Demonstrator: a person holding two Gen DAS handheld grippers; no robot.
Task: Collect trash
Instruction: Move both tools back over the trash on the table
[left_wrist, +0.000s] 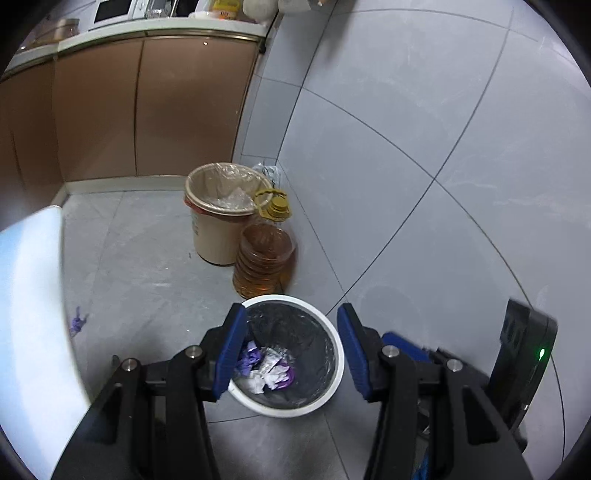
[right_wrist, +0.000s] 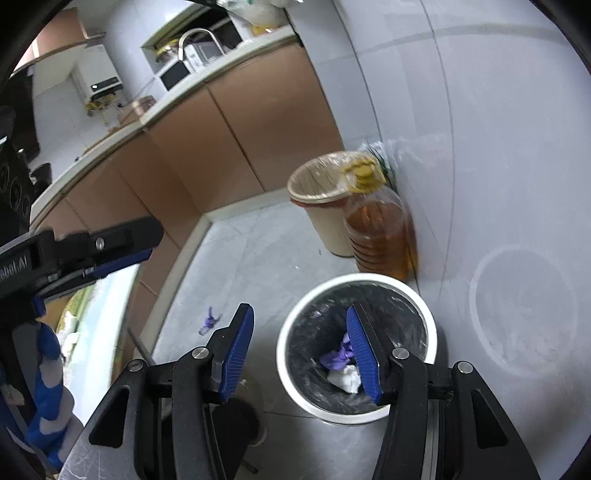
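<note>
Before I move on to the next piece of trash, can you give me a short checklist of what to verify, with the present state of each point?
1. Left gripper empty: ok, jaws apart, nothing between the pads.
2. Right gripper empty: ok, jaws apart, nothing held.
3. Dropped trash inside the white bin: ok, purple and white crumpled pieces lie at the bottom on the black liner.
4. Floor cleared: not ok, a small purple scrap lies on the tiles left of the bin.
5. White bin upright: ok.
6. Oil bottle clear of the bin: cannot tell, it stands very close behind the rim.
7. More trash outside these views: cannot tell.
</note>
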